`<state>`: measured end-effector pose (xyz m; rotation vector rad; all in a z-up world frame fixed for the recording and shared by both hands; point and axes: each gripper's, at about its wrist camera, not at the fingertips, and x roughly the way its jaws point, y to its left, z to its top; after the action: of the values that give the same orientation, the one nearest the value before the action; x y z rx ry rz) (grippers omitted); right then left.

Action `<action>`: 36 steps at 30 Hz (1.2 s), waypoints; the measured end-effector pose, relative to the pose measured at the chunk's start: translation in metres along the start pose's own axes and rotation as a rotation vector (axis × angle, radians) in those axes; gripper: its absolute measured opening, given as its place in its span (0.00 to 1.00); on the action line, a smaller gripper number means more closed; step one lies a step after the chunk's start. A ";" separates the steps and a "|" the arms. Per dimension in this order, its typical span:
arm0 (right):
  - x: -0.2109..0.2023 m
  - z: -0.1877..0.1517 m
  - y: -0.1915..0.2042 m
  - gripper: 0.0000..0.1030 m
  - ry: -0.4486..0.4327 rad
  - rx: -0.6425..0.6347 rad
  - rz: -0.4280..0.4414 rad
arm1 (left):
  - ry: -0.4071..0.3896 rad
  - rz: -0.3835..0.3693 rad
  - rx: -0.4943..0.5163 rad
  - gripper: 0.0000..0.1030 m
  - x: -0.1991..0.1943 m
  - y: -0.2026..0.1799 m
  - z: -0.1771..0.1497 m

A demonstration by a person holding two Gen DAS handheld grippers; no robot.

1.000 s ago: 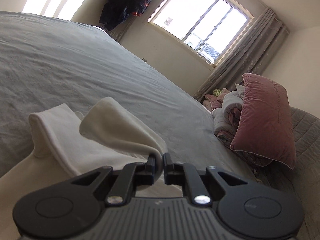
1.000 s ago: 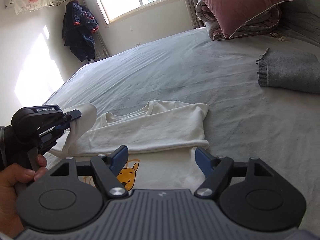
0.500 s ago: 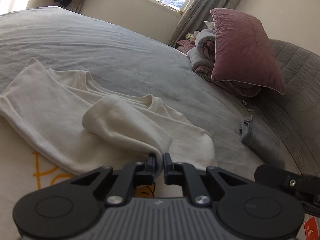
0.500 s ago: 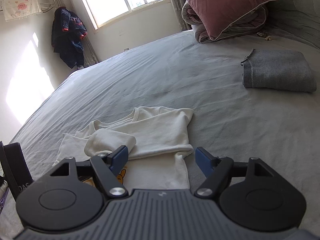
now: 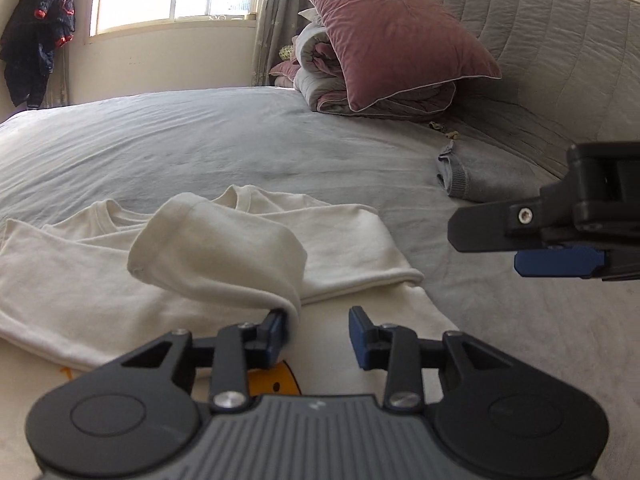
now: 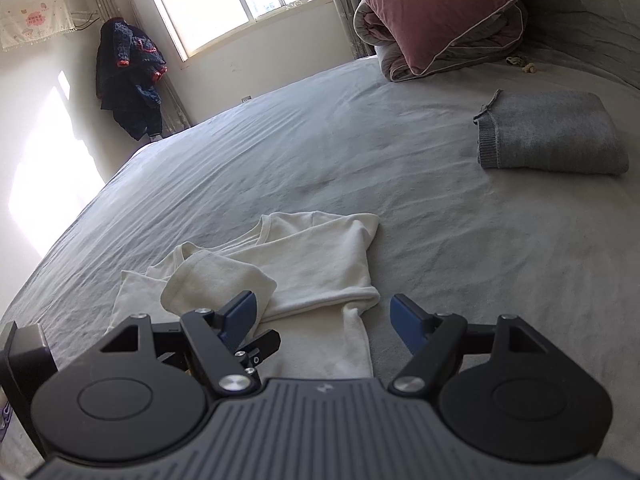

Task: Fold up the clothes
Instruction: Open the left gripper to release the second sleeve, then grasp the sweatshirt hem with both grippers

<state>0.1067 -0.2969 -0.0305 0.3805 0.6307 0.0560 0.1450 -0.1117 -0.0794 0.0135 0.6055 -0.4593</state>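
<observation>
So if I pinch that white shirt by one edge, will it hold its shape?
Probably not. The white shirt looks thin and floppy: its sleeve droops in a soft curl beside the left gripper, whose jaws have just been opening. Likely light, and apt to drag across the bedsheet.

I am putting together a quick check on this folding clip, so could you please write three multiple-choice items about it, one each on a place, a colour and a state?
1. Where does the folded grey garment lie?
A. on the bed, right of the white T-shirt
B. on the pink pillow
C. on the T-shirt

2. What colour is the jacket hanging by the window?
A. white
B. dark navy
C. pink

3. How is the left gripper?
A. shut on the sleeve
B. open, sleeve beside one finger
C. holding the pillow

Answers: 1 A, it rests on the sheet; 2 B, dark with red trim; 3 B, its jaws have just been opening and a clear gap shows.
</observation>
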 end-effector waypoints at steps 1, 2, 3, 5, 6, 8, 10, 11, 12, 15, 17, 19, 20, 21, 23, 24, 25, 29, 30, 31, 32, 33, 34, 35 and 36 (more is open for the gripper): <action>0.000 0.000 -0.002 0.75 -0.001 0.007 0.000 | -0.001 -0.019 -0.006 0.43 -0.002 0.001 0.000; 0.000 0.001 -0.003 0.75 -0.001 0.014 0.001 | -0.002 -0.040 -0.017 0.45 -0.005 0.004 -0.001; 0.000 0.001 -0.005 0.75 -0.002 0.022 0.001 | -0.004 -0.061 -0.028 0.48 -0.008 0.006 -0.001; 0.000 0.002 -0.008 0.75 -0.004 0.041 0.007 | -0.003 -0.102 -0.061 0.52 -0.014 0.012 -0.001; 0.000 0.002 -0.009 0.75 -0.006 0.051 0.012 | -0.002 -0.122 -0.078 0.56 -0.018 0.016 -0.001; 0.001 0.001 -0.009 0.75 -0.005 0.058 0.018 | 0.005 -0.157 -0.094 0.59 -0.027 0.021 0.000; 0.000 0.000 -0.007 0.75 -0.002 0.048 0.040 | 0.009 -0.168 -0.079 0.63 -0.040 0.026 0.001; 0.000 -0.001 -0.005 0.75 -0.001 0.041 0.051 | 0.007 -0.172 -0.067 0.64 -0.047 0.030 0.002; 0.000 -0.003 -0.002 0.75 0.003 0.026 0.063 | 0.005 -0.171 -0.063 0.65 -0.053 0.036 0.003; 0.001 -0.008 0.010 0.75 0.005 -0.035 0.075 | -0.001 -0.149 -0.074 0.65 -0.070 0.059 0.007; 0.004 -0.011 0.023 0.75 -0.006 -0.097 0.068 | -0.010 -0.107 -0.106 0.65 -0.077 0.079 0.010; 0.009 -0.015 0.038 0.75 -0.018 -0.166 0.062 | -0.014 -0.046 -0.127 0.65 -0.079 0.101 0.016; 0.012 -0.017 0.045 0.75 -0.023 -0.202 0.058 | -0.012 -0.004 -0.128 0.65 -0.077 0.113 0.021; 0.017 -0.019 0.054 0.75 -0.024 -0.245 0.052 | -0.011 0.037 -0.130 0.65 -0.075 0.124 0.025; 0.027 -0.024 0.072 0.75 -0.029 -0.333 0.044 | -0.005 0.111 -0.140 0.65 -0.069 0.147 0.034; 0.032 -0.027 0.081 0.75 -0.033 -0.377 0.041 | 0.002 0.141 -0.151 0.65 -0.065 0.157 0.037; 0.036 -0.030 0.089 0.75 -0.040 -0.420 0.041 | 0.005 0.168 -0.164 0.65 -0.061 0.167 0.040; 0.057 -0.043 0.117 0.75 -0.073 -0.608 0.004 | 0.007 0.246 -0.251 0.64 -0.043 0.207 0.047; 0.062 -0.045 0.121 0.75 -0.083 -0.650 -0.013 | 0.009 0.246 -0.289 0.63 -0.038 0.216 0.046; 0.067 -0.048 0.125 0.75 -0.093 -0.692 -0.029 | 0.012 0.245 -0.329 0.63 -0.032 0.225 0.046; 0.073 -0.051 0.127 0.75 -0.101 -0.737 -0.044 | 0.016 0.244 -0.369 0.62 -0.027 0.234 0.045; 0.078 -0.054 0.129 0.75 -0.105 -0.772 -0.055 | 0.019 0.238 -0.408 0.58 -0.021 0.241 0.043; 0.083 -0.056 0.129 0.73 -0.105 -0.800 -0.064 | 0.026 0.227 -0.446 0.53 -0.016 0.248 0.041; 0.086 -0.057 0.127 0.69 -0.109 -0.815 -0.075 | 0.034 0.211 -0.483 0.49 -0.010 0.252 0.039; 0.089 -0.057 0.126 0.60 -0.113 -0.828 -0.086 | 0.032 0.190 -0.513 0.36 -0.007 0.255 0.036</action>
<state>0.1533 -0.1463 -0.0776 -0.4410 0.4628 0.2030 0.2669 0.1156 -0.0765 -0.4077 0.7319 -0.1102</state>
